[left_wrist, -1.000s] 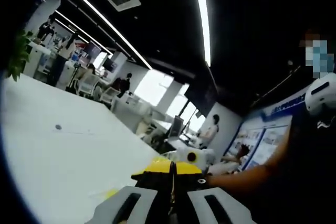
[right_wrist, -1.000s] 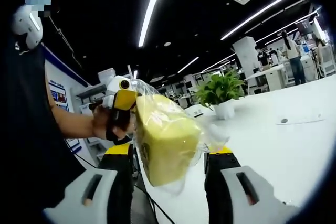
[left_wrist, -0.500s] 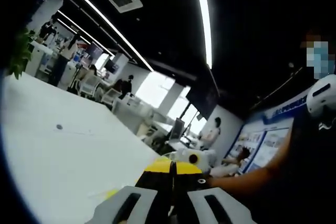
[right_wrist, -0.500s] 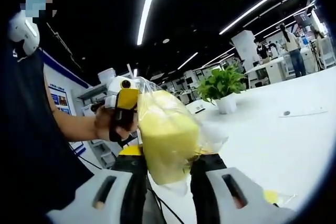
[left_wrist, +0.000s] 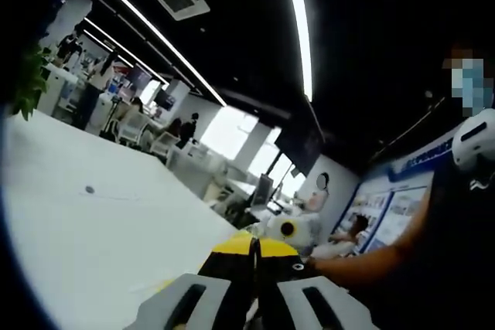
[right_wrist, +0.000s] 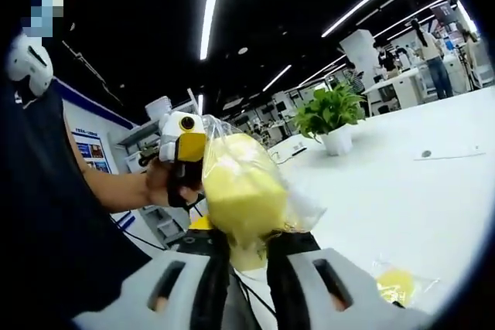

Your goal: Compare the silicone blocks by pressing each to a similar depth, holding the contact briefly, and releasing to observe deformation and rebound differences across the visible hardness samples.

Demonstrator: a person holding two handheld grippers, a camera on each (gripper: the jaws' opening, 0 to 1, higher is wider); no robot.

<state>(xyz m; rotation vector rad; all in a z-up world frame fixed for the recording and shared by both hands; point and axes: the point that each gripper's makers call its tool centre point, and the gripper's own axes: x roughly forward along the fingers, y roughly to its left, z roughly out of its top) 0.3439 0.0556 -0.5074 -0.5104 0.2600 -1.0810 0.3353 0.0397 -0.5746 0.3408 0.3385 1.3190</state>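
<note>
A yellow silicone block (right_wrist: pixel 238 191) in a clear plastic bag hangs in the air in the right gripper view. My right gripper (right_wrist: pixel 247 242) is shut on its lower end, and the jaws pinch it narrow. My left gripper (right_wrist: pixel 188 157), held in a person's hand, meets the bag's upper left edge and holds it up. In the left gripper view my left gripper (left_wrist: pixel 253 251) has its yellow-tipped jaws pressed together, with the right gripper (left_wrist: pixel 288 229) just beyond them. A second bagged yellow block (right_wrist: pixel 396 284) lies on the white table (right_wrist: pixel 410 191).
The person stands close, an arm (left_wrist: pixel 363 265) reaching in from the right of the left gripper view. A potted plant (right_wrist: pixel 331 120) stands far back on the table. Desks, chairs and other people are in the office behind.
My right jaws have drawn together from wide apart and now squeeze the block's lower end. The right view has shifted, so the second bagged block on the table shows.
</note>
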